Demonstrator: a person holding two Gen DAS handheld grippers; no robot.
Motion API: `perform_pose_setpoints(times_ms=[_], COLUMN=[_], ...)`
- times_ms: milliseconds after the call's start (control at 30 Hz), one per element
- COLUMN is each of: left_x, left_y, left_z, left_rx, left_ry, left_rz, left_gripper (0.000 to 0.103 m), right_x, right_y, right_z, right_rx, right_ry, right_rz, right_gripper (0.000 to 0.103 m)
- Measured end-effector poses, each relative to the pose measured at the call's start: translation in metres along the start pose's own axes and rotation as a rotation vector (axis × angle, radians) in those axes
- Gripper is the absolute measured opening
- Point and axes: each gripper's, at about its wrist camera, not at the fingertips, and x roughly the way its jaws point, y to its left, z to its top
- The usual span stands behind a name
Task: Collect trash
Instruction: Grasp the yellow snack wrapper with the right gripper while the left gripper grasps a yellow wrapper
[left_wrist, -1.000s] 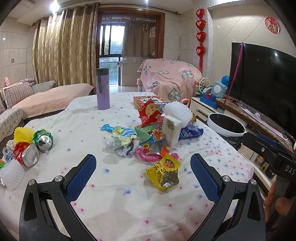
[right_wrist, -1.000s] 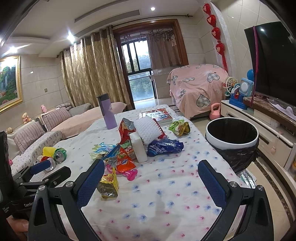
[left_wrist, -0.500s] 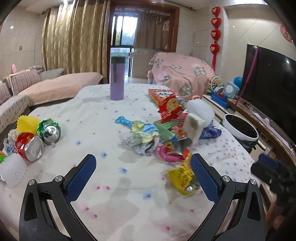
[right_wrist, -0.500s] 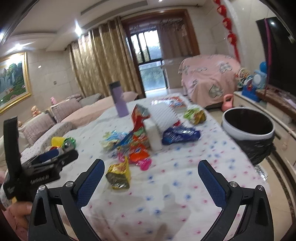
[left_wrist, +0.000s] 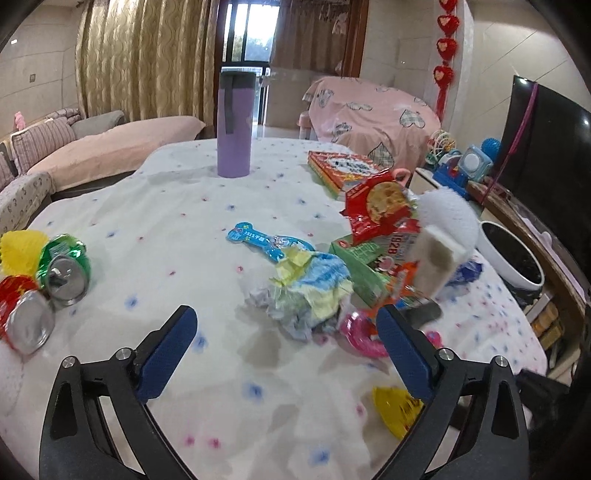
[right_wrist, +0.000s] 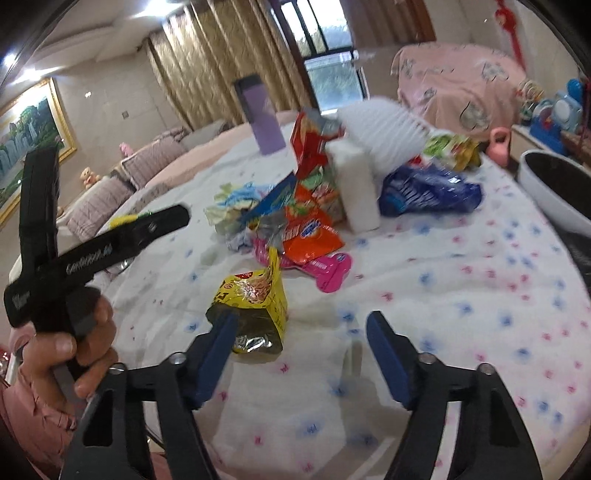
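A heap of trash lies on the white dotted tablecloth (left_wrist: 155, 206): crumpled paper and wrappers (left_wrist: 306, 291), a red snack bag (left_wrist: 376, 206), a white foam block (left_wrist: 436, 258). My left gripper (left_wrist: 284, 354) is open and empty, just short of the crumpled paper. My right gripper (right_wrist: 299, 354) is open and empty, its left finger beside a yellow snack bag (right_wrist: 255, 306). An orange wrapper (right_wrist: 310, 236), a pink wrapper (right_wrist: 328, 269) and a blue bag (right_wrist: 428, 192) lie behind it. The white bin with a black liner (right_wrist: 554, 184) stands at the table's right.
A purple tumbler (left_wrist: 234, 122) stands at the far side. Crushed cans (left_wrist: 62, 269) and a yellow foam net (left_wrist: 20, 251) lie at the left edge. A flat box (left_wrist: 343, 170) lies far right. The left gripper's body and hand (right_wrist: 74, 258) show at left in the right wrist view.
Both grippers have moved forward and down toward the table. The left one now faces the crumpled paper; the right one has closed in on the yellow snack bag. Both stay open.
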Motion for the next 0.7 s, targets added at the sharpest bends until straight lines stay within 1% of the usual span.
perform_pose_setpoints(times_ms=[33,67,100,133,167,200,233,267,333,400,567,700], left_x=[0.005,0.012,0.018,0.023,0.027,0.030,0.032,0.034,0.033,0.028,0.006,-0.014], left_y=[0.000,0.000,0.000,0.000,-0.001,-0.001,-0.002,-0.004,-0.006,-0.008,-0.015,-0.026], left_z=[0.002,0.004,0.006,0.007,0.007,0.007,0.007,0.006,0.004,0.003,0.004,0.010], left_rx=[-0.002,-0.006,-0.008,-0.009,-0.008,-0.006,-0.002,0.002,0.012,0.020,0.021,0.035], left_ry=[0.009,0.022,0.035,0.046,0.055,0.065,0.077,0.086,0.089,0.077,0.043,0.000], left_rz=[0.001,-0.002,-0.008,-0.016,-0.024,-0.036,-0.051,-0.059,-0.071,-0.077,-0.096,-0.121], left_gripper=[0.094,0.088,0.084,0.073,0.061,0.053,0.036,0.021,0.018,0.012,0.010,0.009], right_x=[0.005,0.010,0.015,0.018,0.022,0.024,0.025,0.025,0.020,0.010,-0.014,-0.031], right_y=[0.000,0.001,0.001,0.001,0.001,0.000,0.001,-0.002,-0.005,-0.009,-0.021,-0.036], right_z=[0.001,0.001,0.002,0.002,0.002,0.001,0.000,0.000,-0.002,-0.002,0.004,0.008], right_rx=[-0.003,-0.006,-0.008,-0.008,-0.008,-0.007,-0.004,0.001,0.007,0.010,0.016,0.045], right_ry=[0.012,0.024,0.038,0.049,0.058,0.067,0.069,0.073,0.064,0.036,-0.036,-0.077], right_rz=[0.002,0.008,0.015,0.019,0.021,0.025,0.027,0.029,0.035,0.034,0.011,-0.004], right_gripper=[0.063,0.055,0.050,0.039,0.026,0.020,0.011,0.005,0.002,0.001,0.000,0.000])
